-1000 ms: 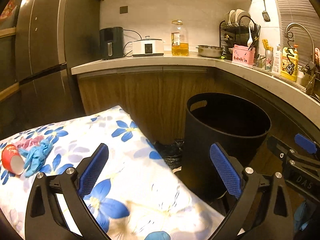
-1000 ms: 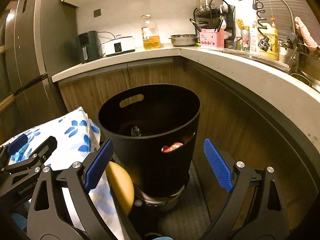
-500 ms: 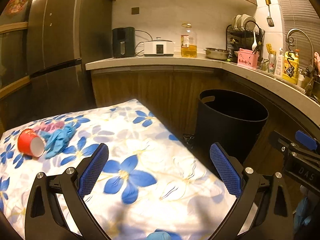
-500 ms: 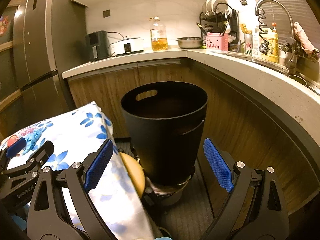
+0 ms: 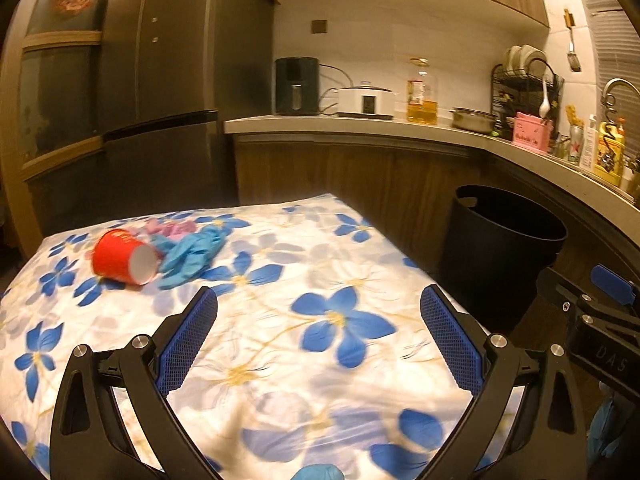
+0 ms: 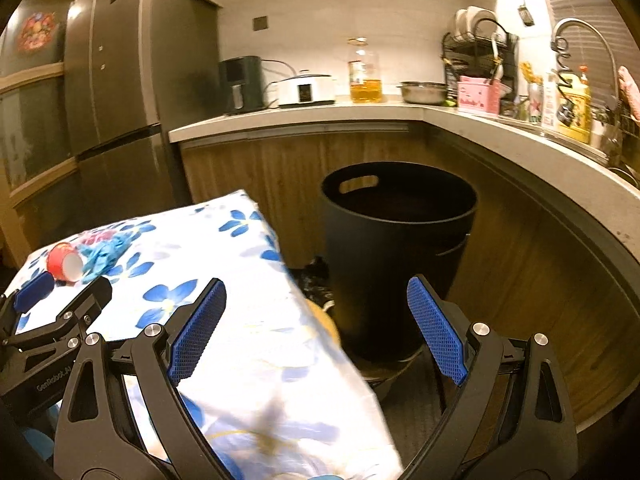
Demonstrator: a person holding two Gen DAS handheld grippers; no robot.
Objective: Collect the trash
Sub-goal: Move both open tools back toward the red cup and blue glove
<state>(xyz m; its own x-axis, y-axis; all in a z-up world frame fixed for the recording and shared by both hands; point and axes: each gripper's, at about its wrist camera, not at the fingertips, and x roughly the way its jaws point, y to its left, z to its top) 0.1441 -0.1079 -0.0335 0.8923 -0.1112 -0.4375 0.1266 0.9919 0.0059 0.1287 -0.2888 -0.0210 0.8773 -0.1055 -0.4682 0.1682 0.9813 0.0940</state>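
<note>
Between the wide-spread jaws of the left gripper (image 5: 319, 338) and right gripper (image 6: 316, 330), nothing is held. Ahead-left of the left one, a red cup (image 5: 125, 262) is seen lying against a blue glove (image 5: 191, 253); the bin (image 6: 396, 248) stands ahead of the right. The cup could be rolled off the floral cloth (image 5: 328, 320) by a glancing touch.

Red cup (image 5: 124, 261), blue glove (image 5: 192, 256), blue-flowered white cloth (image 5: 280, 320), possibly black bin (image 5: 500, 248).
</note>
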